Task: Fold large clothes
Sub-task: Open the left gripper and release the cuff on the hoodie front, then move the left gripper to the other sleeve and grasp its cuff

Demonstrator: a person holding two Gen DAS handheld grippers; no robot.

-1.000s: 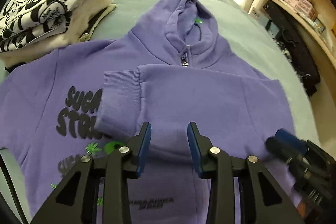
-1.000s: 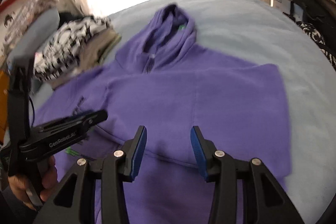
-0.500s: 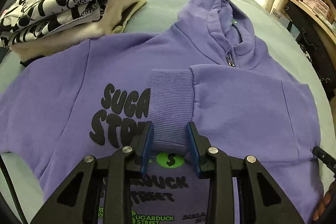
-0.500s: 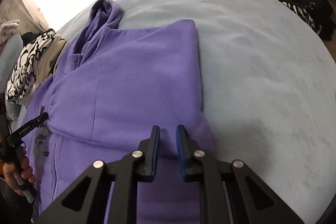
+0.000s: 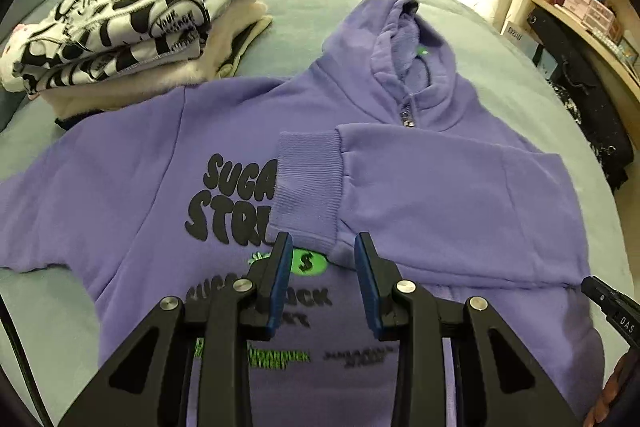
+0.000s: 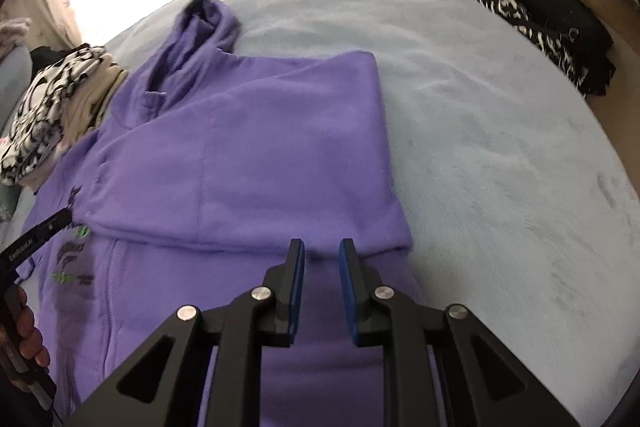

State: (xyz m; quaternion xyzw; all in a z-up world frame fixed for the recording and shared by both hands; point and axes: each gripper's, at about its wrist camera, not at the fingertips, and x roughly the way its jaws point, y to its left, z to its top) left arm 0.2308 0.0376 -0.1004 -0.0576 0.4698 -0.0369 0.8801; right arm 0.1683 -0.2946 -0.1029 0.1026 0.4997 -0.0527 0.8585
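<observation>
Lying face-up on the pale bed cover (image 6: 500, 115), hood away from both cameras: purple hoodie (image 5: 132, 187), right sleeve folded across the chest, ribbed cuff (image 5: 308, 183) just beyond the left gripper (image 5: 322, 263). Jaws there parted, holding nothing. Right gripper (image 6: 320, 267) hovering at the folded sleeve's lower edge, jaws slightly apart, nothing pinched. Unfolded left sleeve stretching sideways off toward the stacked folded clothes (image 5: 132, 23), nearer the left claw; likely next to fold.

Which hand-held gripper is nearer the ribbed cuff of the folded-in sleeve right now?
Left. The left hand-held gripper sits open just short of the ribbed cuff. The right hand-held gripper is open at the sleeve fold near the hoodie's outer edge, well away from the cuff.
</observation>
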